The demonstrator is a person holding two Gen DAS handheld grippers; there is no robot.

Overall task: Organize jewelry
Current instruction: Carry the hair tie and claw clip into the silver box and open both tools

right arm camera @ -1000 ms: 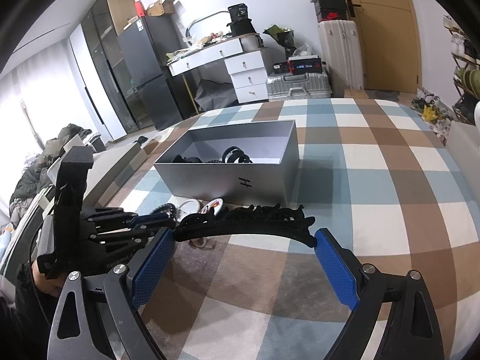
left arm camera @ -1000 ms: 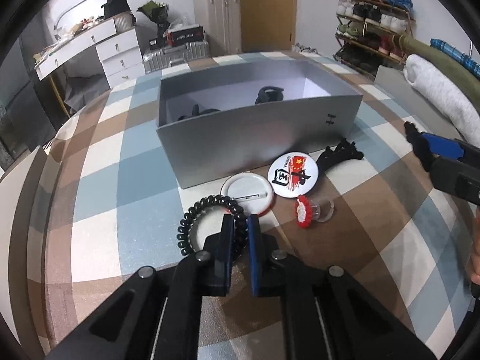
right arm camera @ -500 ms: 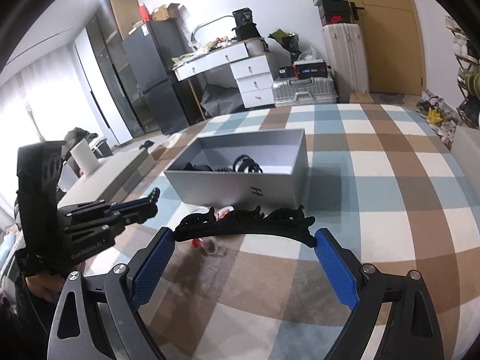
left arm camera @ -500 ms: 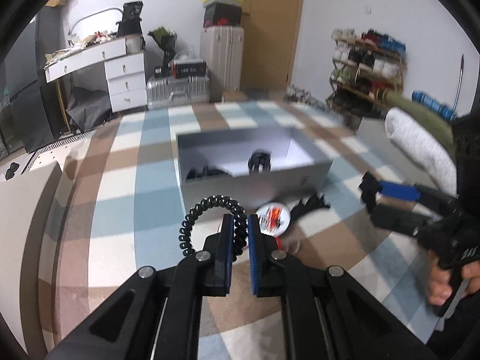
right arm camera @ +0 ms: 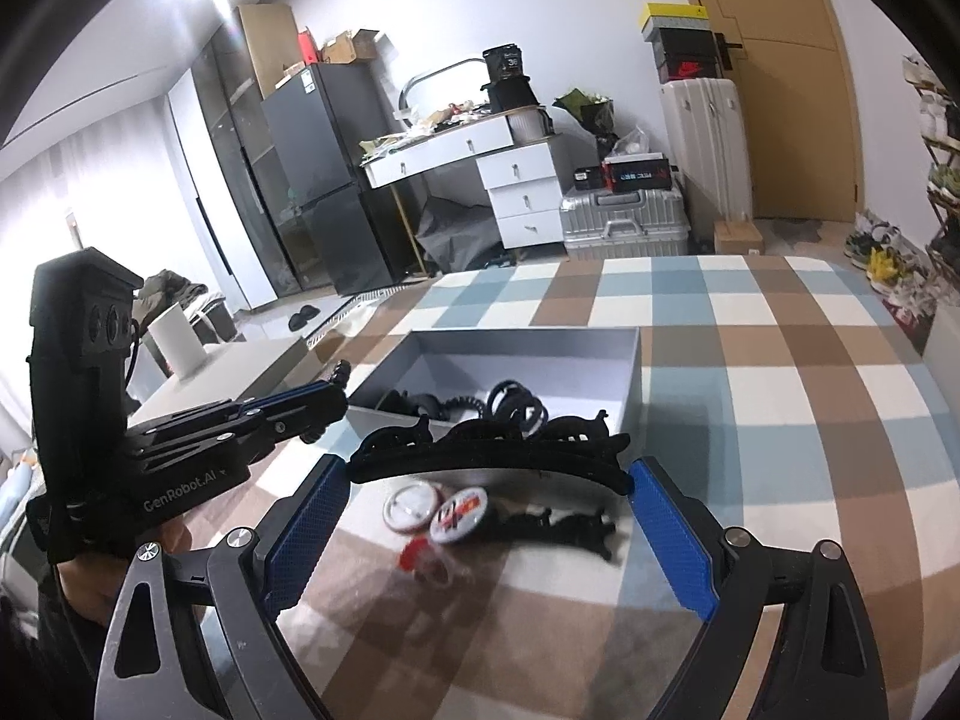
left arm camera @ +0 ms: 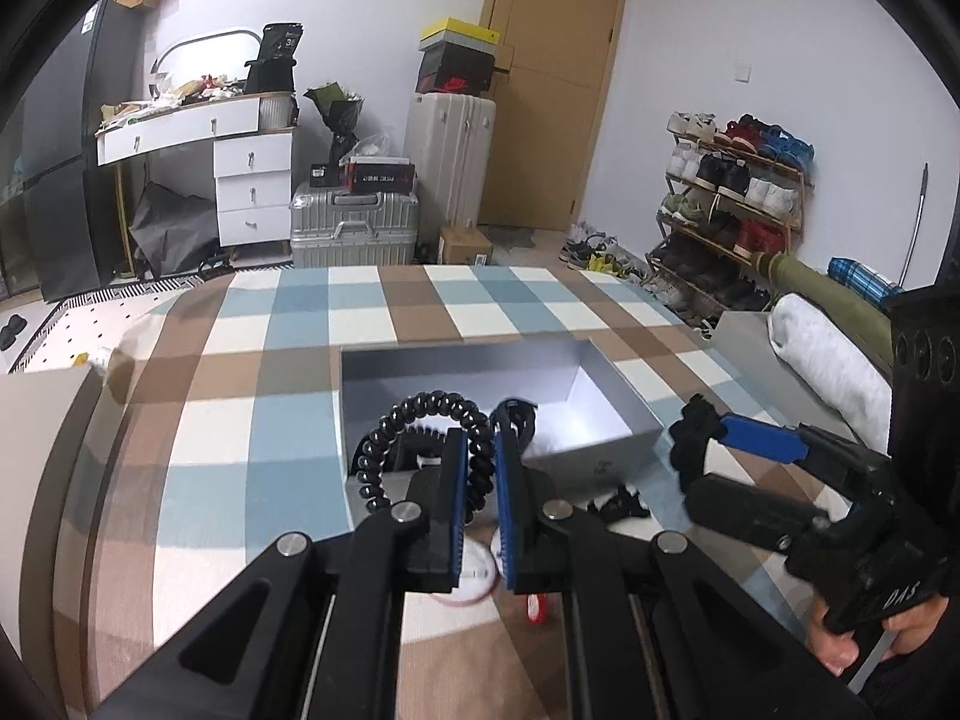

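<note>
My left gripper (left arm camera: 478, 450) is shut on a black coiled hair tie (left arm camera: 414, 420) and holds it high above the near edge of the grey box (left arm camera: 600, 456). The box (right arm camera: 630, 372) holds several black hair items. My right gripper (right arm camera: 489, 480) is spread wide and holds a black arched hairband (right arm camera: 486, 456) by its ends, lifted above the bed. Two round badges (right arm camera: 435, 510), a red ring piece (right arm camera: 420, 558) and a black hair clip (right arm camera: 558, 528) lie on the checked bedspread in front of the box.
The checked bedspread (right arm camera: 780, 420) covers the bed. A grey box lid (left arm camera: 42, 408) lies at the left edge. Rolled bedding (left arm camera: 828, 354) lies at the right. Suitcases, a desk and a shoe rack stand beyond the bed.
My left gripper has lifted the coiled hair tie off the bedspread and raised it toward the box. My right gripper has risen with the hairband.
</note>
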